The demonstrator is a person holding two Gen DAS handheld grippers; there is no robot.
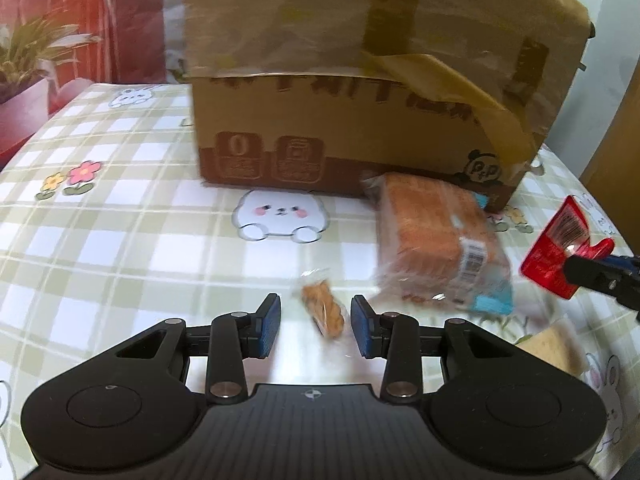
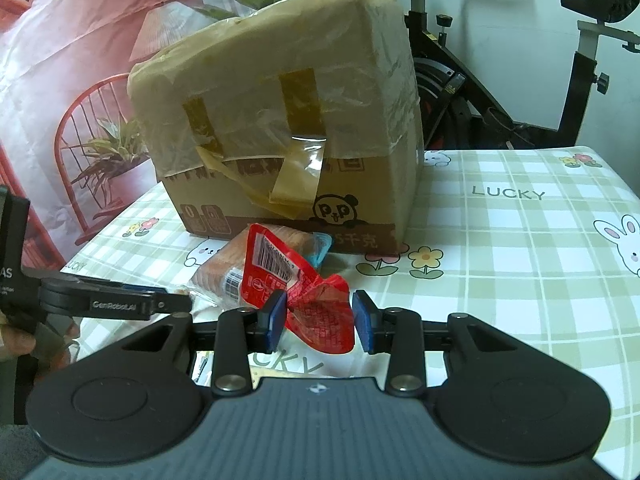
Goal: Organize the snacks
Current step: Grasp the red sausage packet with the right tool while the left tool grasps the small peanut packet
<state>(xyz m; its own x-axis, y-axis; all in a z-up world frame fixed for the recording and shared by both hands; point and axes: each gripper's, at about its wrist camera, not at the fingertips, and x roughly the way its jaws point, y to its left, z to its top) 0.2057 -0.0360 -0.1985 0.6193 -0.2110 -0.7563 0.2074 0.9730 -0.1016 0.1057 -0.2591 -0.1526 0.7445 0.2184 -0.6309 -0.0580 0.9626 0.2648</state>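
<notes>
A taped cardboard box [image 1: 360,92] stands at the back of the checked tablecloth [image 1: 120,232]; it also shows in the right wrist view [image 2: 280,140]. A wrapped loaf of sliced bread [image 1: 436,240] lies in front of it. A small clear packet with a brown twisted snack [image 1: 323,308] lies between the open jaws of my left gripper [image 1: 316,320], untouched. My right gripper [image 2: 320,316] holds a red snack packet [image 2: 304,292] above the table, jaws closed on its crumpled end. That packet also shows in the left wrist view [image 1: 556,248].
A pale sandwich-like snack [image 1: 552,348] lies at the right of the left wrist view. An exercise bike [image 2: 500,80] stands behind the table. A red printed backdrop [image 2: 60,80] hangs at the left. The left gripper's arm [image 2: 100,300] reaches in beside the bread.
</notes>
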